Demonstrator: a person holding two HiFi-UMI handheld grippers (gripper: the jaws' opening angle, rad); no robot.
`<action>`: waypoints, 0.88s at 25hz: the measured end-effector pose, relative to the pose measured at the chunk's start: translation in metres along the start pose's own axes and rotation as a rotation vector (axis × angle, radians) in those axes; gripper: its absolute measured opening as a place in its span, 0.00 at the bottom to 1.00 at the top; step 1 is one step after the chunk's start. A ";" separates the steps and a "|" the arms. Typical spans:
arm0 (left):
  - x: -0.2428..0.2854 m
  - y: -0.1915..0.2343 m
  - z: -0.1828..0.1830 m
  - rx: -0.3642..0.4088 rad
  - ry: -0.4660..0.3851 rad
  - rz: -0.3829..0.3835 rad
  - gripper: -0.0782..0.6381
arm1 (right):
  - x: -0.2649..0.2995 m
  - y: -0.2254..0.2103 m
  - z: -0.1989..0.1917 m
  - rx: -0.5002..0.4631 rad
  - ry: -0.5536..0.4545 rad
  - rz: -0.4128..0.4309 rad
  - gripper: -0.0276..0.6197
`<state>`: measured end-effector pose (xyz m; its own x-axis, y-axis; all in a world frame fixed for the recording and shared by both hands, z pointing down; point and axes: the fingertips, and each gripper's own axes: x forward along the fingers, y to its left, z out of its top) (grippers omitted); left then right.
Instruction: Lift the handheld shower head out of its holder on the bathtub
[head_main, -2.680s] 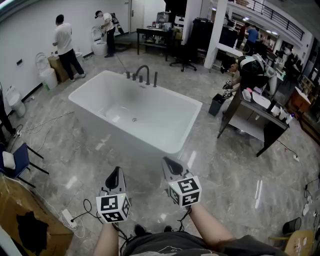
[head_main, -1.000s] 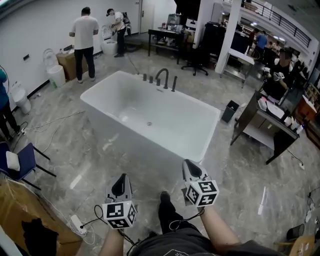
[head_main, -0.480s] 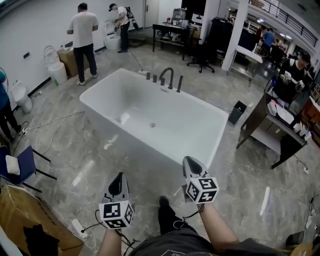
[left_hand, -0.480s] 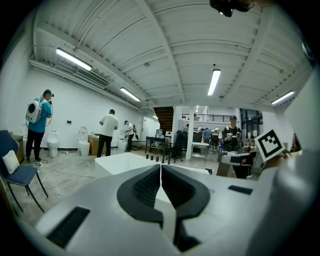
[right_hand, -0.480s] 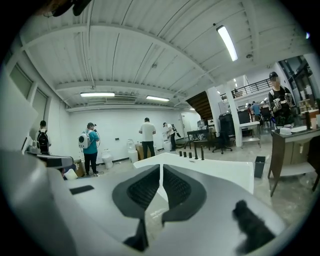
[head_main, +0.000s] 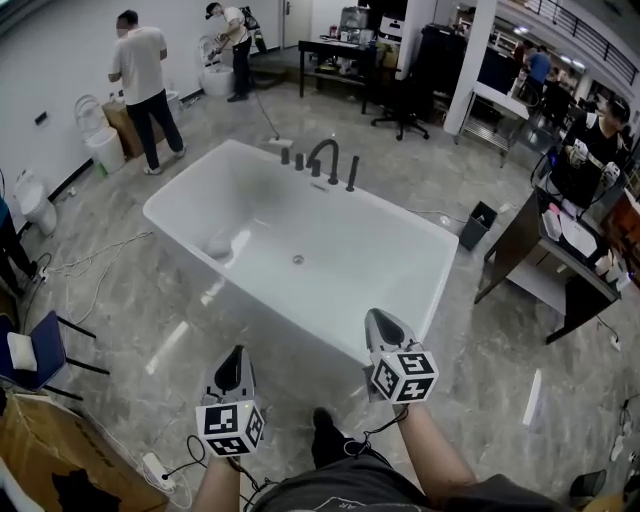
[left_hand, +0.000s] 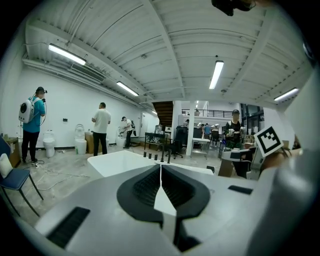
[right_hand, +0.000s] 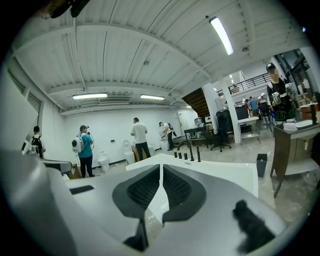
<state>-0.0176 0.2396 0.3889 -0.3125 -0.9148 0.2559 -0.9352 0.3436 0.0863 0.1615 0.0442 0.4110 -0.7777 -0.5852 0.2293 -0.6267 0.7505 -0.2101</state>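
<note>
- Left tongs (head_main: 232, 356): jaws pressed together, nothing in them, short of the tub (head_main: 432, 243).
- Right tongs (head_main: 377, 320): jaws together, nothing in them, by the tub's near rim.
- Shower head (head_main: 352, 171): upright on the far rim, just right of the faucet (head_main: 322, 154), well apart from both tongs.

Bathtub (head_main: 260, 295) nearer and lower in head view; white-shirted person (head_main: 138, 80) farther left.

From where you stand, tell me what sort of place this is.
Likely a workshop or showroom for bathroom fittings, not a home: a freestanding bathtub on open stone floor, loose toilets along the wall, a work desk alongside.
</note>
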 end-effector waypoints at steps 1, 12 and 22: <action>0.010 -0.003 0.002 0.001 0.007 -0.005 0.14 | 0.007 -0.009 0.003 0.006 0.000 -0.004 0.09; 0.127 -0.029 0.013 0.040 0.049 -0.049 0.14 | 0.081 -0.097 0.015 0.043 0.017 -0.039 0.09; 0.199 -0.044 0.032 0.041 0.048 -0.134 0.14 | 0.118 -0.137 0.006 0.077 0.055 -0.078 0.09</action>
<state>-0.0436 0.0360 0.4053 -0.1769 -0.9404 0.2904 -0.9743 0.2091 0.0838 0.1547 -0.1295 0.4615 -0.7241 -0.6216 0.2989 -0.6886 0.6764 -0.2614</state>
